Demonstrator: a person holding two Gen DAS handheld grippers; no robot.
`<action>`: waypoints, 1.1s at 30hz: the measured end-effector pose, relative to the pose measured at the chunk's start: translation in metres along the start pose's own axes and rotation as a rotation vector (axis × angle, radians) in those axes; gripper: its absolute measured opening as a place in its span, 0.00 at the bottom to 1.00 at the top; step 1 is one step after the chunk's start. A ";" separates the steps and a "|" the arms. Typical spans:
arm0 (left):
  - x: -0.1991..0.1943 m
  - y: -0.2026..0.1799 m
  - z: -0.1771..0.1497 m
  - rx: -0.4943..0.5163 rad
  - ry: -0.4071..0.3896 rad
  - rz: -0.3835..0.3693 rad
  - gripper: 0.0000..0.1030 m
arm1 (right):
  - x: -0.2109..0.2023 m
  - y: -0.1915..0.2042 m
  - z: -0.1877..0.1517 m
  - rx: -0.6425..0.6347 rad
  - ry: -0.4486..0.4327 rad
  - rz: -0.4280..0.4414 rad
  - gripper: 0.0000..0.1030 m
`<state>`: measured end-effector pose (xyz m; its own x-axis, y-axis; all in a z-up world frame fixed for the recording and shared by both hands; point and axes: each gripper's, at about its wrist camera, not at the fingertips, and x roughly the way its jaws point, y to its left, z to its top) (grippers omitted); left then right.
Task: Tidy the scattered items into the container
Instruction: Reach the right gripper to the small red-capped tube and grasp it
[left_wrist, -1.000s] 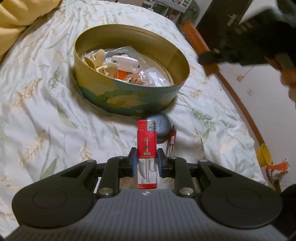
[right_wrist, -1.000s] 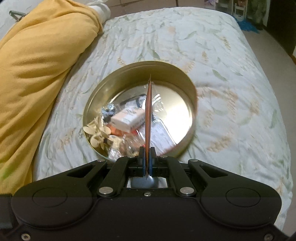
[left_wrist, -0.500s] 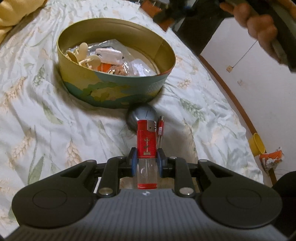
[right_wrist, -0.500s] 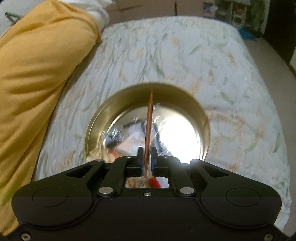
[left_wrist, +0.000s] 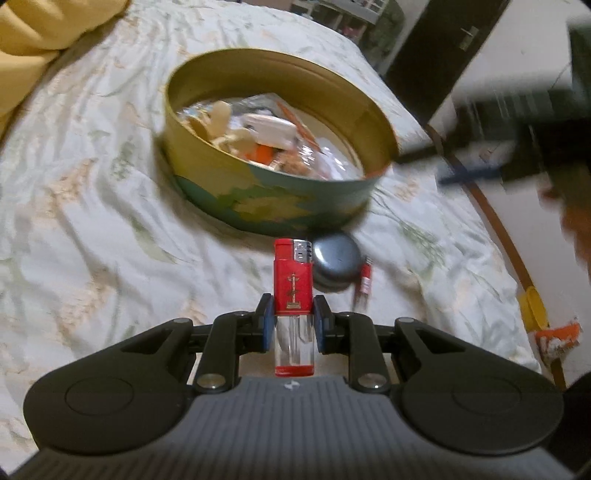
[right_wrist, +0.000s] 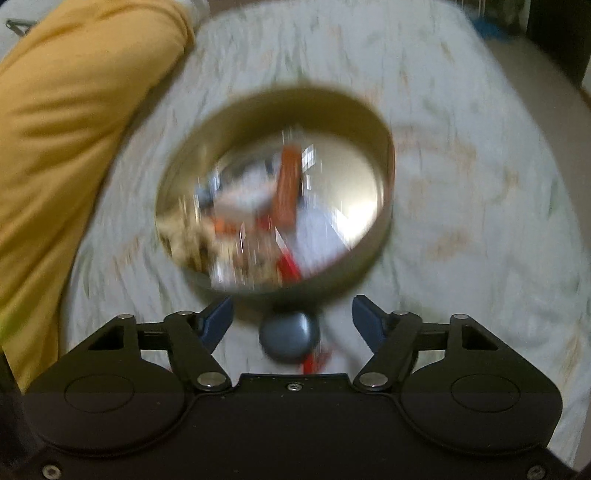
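A round gold tin (left_wrist: 207, 177) with a green painted wall stands on the bed and holds several small items. My left gripper (left_wrist: 292, 317) is shut on a red lighter (left_wrist: 292, 280), held upright in front of the tin. A grey round object (left_wrist: 335, 266) and a small red item (left_wrist: 365, 277) lie on the sheet just before the tin. My right gripper (right_wrist: 291, 314) is open and empty above the tin (right_wrist: 384, 236); an orange flat piece (right_wrist: 288, 192) lies blurred inside. The right gripper also shows blurred in the left wrist view (left_wrist: 476, 173).
A yellow blanket (right_wrist: 66, 129) lies along the left of the bed. The bed's right edge drops to the floor, where a yellow cup (left_wrist: 533, 302) and an orange packet (left_wrist: 557, 334) sit. A dark door (left_wrist: 432, 48) is behind.
My right gripper has opened and let go of the thin orange piece, which now lies in the tin. My left gripper with the lighter has shifted relative to the tin.
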<state>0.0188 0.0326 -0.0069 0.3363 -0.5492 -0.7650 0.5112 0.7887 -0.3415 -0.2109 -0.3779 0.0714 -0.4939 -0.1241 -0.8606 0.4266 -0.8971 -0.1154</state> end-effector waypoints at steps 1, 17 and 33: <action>0.000 0.002 0.001 -0.007 -0.004 0.005 0.24 | 0.005 -0.002 -0.009 0.017 0.025 0.009 0.62; 0.001 0.008 0.003 -0.016 -0.010 0.041 0.24 | 0.075 -0.009 -0.068 0.163 0.205 -0.024 0.20; -0.001 0.006 -0.006 -0.024 0.025 0.049 0.24 | -0.002 -0.032 -0.084 0.037 0.068 0.107 0.09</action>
<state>0.0171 0.0399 -0.0112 0.3408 -0.5029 -0.7943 0.4754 0.8211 -0.3159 -0.1592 -0.3135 0.0351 -0.3940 -0.1919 -0.8988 0.4451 -0.8955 -0.0039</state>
